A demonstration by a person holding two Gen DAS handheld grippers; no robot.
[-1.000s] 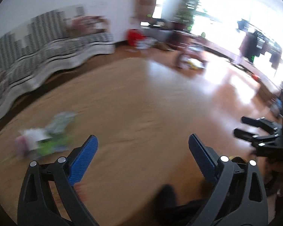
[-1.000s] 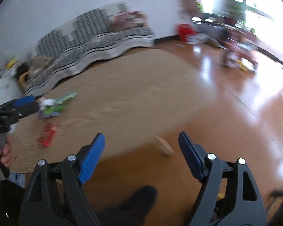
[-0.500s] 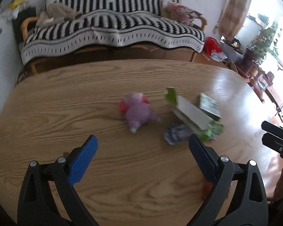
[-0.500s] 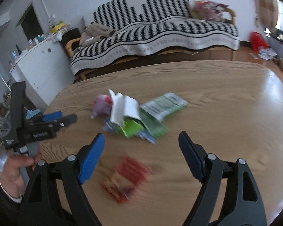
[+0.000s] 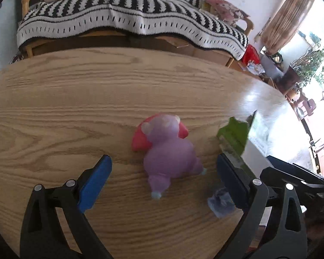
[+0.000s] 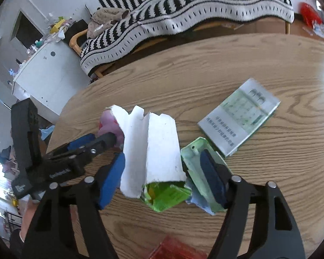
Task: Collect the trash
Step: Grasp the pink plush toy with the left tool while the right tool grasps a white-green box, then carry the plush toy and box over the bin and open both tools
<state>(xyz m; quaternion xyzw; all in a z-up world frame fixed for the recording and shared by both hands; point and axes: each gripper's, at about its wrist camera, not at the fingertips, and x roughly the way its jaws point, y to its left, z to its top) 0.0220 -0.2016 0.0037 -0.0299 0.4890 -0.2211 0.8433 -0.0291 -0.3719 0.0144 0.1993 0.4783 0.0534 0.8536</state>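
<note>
- Left hand-held gripper (image 5: 163, 178): its blue-padded jaws stand wide and hold nothing. It hangs over the oval wood-grain desk (image 5: 75, 99), and the soft purple and pink rubber pig toy (image 5: 166, 149) lies on the wood between the pads, touching neither. Whether the toy counts as trash I cannot tell.
- Just outside this gripper's right pad sits a small crumpled pale-blue scrap of paper (image 5: 221, 202), and beyond it the green side of the torn carton.
- Right hand-held gripper (image 6: 162, 170): its jaws have just been closing and now stand at a middling width around the torn white and green cardboard carton (image 6: 155, 149). The left pad looks to be at the carton's white wall, or very nearly; the right pad lies over a pale-green flap and does not clearly press. I would not call it a grip yet.
- Beyond the right pad, a flat silver-green printed packet (image 6: 242, 123) lies on the wood, apart from the carton.
- Below the right gripper, at the picture's bottom edge, a red crinkled wrapper (image 6: 175, 248) shows in part.
- Progress, as I judge it: the collecting has barely begun. Every piece in view lies on the desk, nothing is lifted, and no bin or bag is in sight. The carton looks to be the first pick; the scrap, packet and wrapper are left.
</note>
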